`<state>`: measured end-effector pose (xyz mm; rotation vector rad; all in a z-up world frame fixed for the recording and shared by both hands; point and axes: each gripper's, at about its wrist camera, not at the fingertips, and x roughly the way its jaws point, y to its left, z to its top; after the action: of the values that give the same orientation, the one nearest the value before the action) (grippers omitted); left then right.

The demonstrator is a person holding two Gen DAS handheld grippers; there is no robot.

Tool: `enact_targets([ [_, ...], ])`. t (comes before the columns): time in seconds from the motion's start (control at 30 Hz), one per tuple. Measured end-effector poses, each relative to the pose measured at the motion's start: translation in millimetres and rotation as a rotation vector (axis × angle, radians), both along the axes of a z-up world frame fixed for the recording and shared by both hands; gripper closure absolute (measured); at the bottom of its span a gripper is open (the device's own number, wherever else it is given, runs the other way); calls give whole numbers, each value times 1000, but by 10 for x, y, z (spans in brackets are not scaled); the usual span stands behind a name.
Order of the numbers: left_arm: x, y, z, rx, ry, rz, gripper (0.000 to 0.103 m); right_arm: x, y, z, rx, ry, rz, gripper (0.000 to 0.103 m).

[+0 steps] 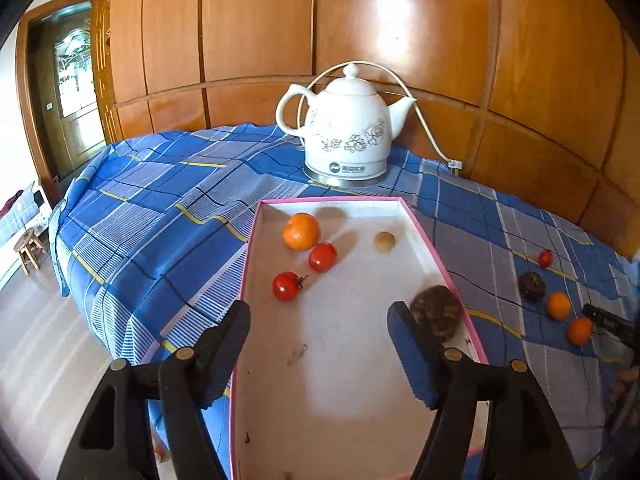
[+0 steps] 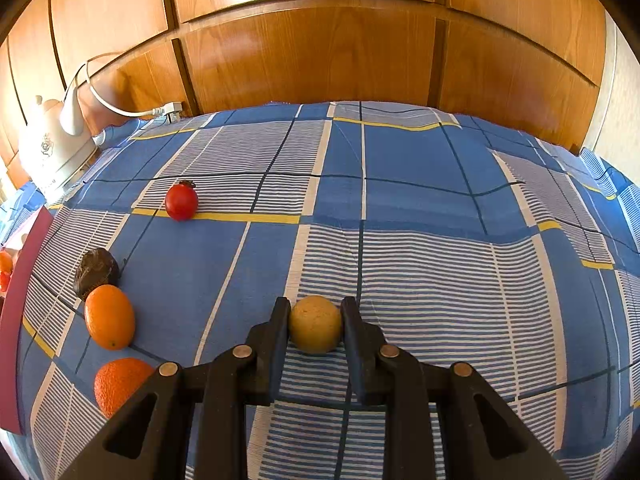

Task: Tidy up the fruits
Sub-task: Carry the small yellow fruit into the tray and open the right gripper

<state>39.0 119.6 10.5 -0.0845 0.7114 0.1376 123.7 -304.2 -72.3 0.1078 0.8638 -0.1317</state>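
A pink-rimmed white tray lies on the blue plaid cloth. In it are an orange, two tomatoes, a tan round fruit and a dark brown fruit. My left gripper is open above the tray, its right finger beside the dark fruit. My right gripper is shut on a tan round fruit just above the cloth. On the cloth to its left lie a tomato, a dark fruit and two oranges.
A white ceramic kettle with a cord stands behind the tray against the wooden panel wall. The table's left edge drops to the floor, where a small stool stands. The tray's rim shows at the right wrist view's left edge.
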Motion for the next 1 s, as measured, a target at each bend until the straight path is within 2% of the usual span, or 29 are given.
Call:
enact_targets([
  [0.3,-50,-6,-12,-4,8,6,26,0,5,1,-3,0,0,77],
  [0.63,-42,103,-37,-27,15,29,25,16,-4,39,-10,14,-16,78],
  [0.7,-38,135,-19,-27,7,38,25,-7,-25,97,1,5,-33,78],
  [0.8,-37,199,-34,-30,5,56,26,-127,12,334,7,-61,-40,78],
  [0.9,-30,260,-63,-35,10,75,26,-260,219,547,12,-116,32,78],
  [1.0,-33,290,-68,-39,7,86,26,-413,685,724,47,-152,206,78],
])
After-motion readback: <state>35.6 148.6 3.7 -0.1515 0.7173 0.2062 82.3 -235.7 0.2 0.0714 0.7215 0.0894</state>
